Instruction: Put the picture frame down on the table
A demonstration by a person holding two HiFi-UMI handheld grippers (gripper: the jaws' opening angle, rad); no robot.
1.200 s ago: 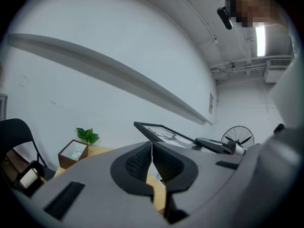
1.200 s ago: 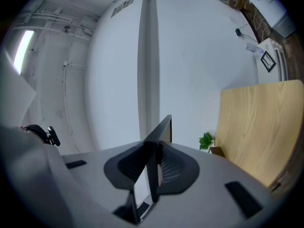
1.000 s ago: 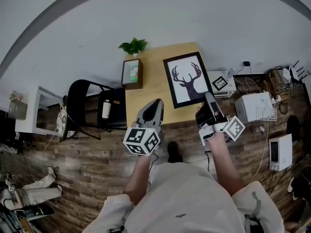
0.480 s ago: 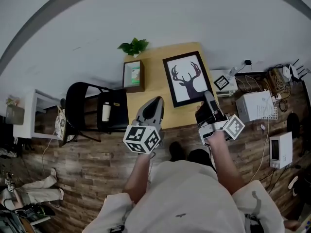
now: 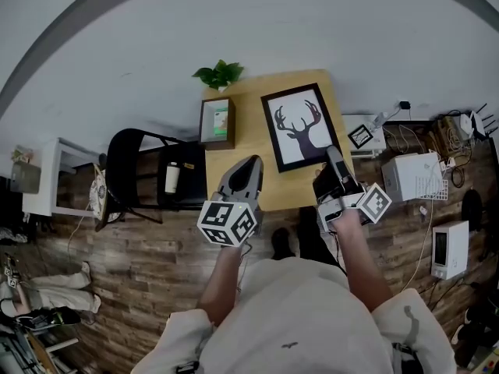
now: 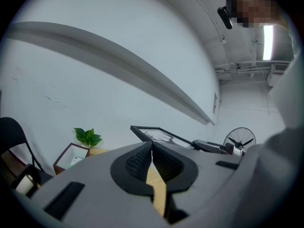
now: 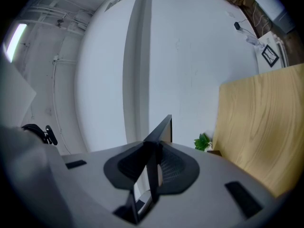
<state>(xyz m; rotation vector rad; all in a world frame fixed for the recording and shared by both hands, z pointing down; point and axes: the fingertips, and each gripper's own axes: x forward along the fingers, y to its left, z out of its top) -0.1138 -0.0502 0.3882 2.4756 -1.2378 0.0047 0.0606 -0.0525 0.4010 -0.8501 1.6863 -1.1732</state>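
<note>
The picture frame (image 5: pixel 300 127), black-edged with a deer silhouette on white, lies nearly flat over the wooden table (image 5: pixel 244 150). My right gripper (image 5: pixel 333 159) is shut on its near right edge. In the right gripper view the frame's thin black edge (image 7: pixel 160 126) runs between the pads of that gripper (image 7: pixel 154 148). My left gripper (image 5: pixel 251 166) hangs over the table's front, left of the frame, shut and holding nothing. In the left gripper view its tips (image 6: pixel 152 144) meet, with the frame (image 6: pixel 159 134) beyond them.
A small wooden box frame (image 5: pixel 216 121) and a green plant (image 5: pixel 218 74) stand at the table's back left. A black chair (image 5: pixel 136 170) stands to the left. Right of the table on the floor are white appliances (image 5: pixel 412 174), cables and a small framed print (image 5: pixel 360 135).
Both grippers and the frame have moved a little further in over the table. The right gripper's hold on the frame is the same and the left stays shut.
</note>
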